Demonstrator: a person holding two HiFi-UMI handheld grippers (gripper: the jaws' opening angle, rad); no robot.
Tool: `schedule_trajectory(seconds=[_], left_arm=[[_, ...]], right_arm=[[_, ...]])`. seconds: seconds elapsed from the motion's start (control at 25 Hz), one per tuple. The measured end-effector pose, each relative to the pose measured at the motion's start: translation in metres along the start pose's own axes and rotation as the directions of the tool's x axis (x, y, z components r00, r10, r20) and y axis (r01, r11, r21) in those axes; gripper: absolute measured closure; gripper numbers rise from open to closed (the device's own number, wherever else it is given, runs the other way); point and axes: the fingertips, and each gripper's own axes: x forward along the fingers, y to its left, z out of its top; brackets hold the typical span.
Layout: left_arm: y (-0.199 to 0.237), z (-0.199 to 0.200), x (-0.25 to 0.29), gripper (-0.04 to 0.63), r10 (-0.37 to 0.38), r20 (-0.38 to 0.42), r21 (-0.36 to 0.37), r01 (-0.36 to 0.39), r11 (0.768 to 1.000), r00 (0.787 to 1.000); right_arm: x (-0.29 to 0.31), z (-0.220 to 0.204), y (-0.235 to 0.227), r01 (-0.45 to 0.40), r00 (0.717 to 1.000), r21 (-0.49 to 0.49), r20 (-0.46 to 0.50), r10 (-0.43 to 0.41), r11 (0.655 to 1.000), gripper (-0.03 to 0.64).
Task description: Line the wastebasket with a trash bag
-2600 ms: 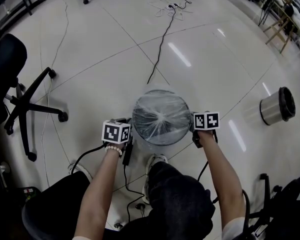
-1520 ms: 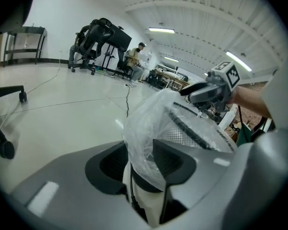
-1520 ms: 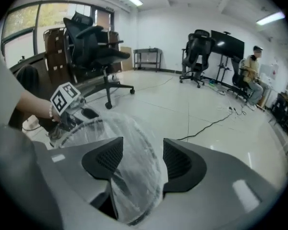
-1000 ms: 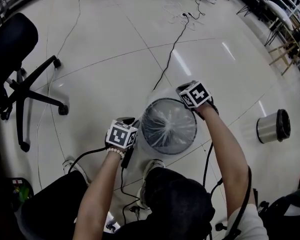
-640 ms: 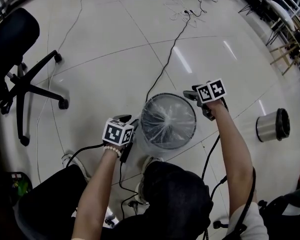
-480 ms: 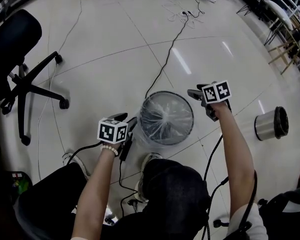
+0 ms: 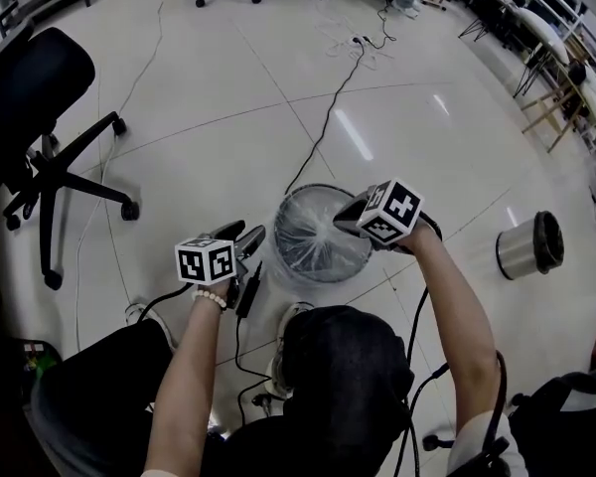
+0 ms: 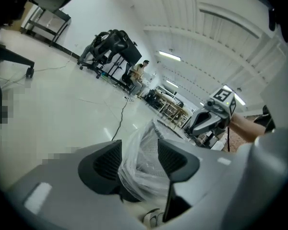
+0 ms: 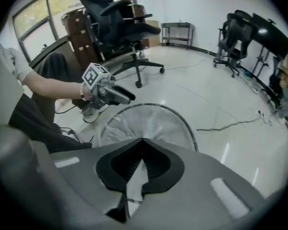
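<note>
Mesh wastebasket point(image 7: 314, 188) sits mid-frame on the floor in the head view, with the clear trash bag point(image 7: 313, 238) sagging inside and its film folded over the rim. The left gripper point(image 7: 242, 235), just off the basket's left edge, has been opening; its jaws stand wide, loose film between them, unpressed. The right gripper point(image 7: 342, 221) is clamped tight, and whether it nips film is unclear. It has swung in from the basket's right to over the rim.
</note>
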Motion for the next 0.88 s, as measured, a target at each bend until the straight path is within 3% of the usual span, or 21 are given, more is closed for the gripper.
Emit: schedule_trajectory(seconds=[0.12, 0.2, 0.24, 0.44, 0.68, 0.88], left_arm=[[-0.001, 0.017, -0.01, 0.376, 0.004, 0.047, 0.007, -0.004, 1.0, 0.999], [-0.003, 0.023, -0.015, 0.496, 0.0, 0.061, 0.008, -0.001, 1.0, 0.998], [-0.006, 0.026, -0.015, 0.521, -0.005, 0.066, 0.009, 0.004, 1.0, 0.998], [-0.015, 0.027, -0.005, 0.525, -0.026, 0.055, 0.035, 0.024, 0.999, 0.998], [-0.024, 0.038, 0.018, 0.525, -0.055, 0.04, 0.065, 0.052, 0.997, 0.998], [-0.019, 0.031, 0.047, 0.525, -0.032, -0.054, 0.141, 0.04, 0.989, 0.998]], right_arm=[[0.011, 0.012, 0.001, 0.077, 0.994, -0.096, -0.068, -0.084, 0.992, 0.617], [0.022, 0.007, 0.003, 0.088, 0.982, -0.149, -0.15, -0.111, 0.985, 0.617], [0.029, 0.004, 0.005, 0.078, 0.976, -0.16, -0.188, -0.108, 0.984, 0.617], [0.068, -0.008, 0.004, 0.041, 0.964, -0.155, -0.254, -0.08, 0.987, 0.617], [0.121, -0.022, 0.004, -0.027, 0.971, -0.141, -0.237, -0.007, 0.99, 0.617], [0.157, -0.034, 0.001, -0.065, 0.961, -0.14, -0.275, 0.025, 0.988, 0.617]])
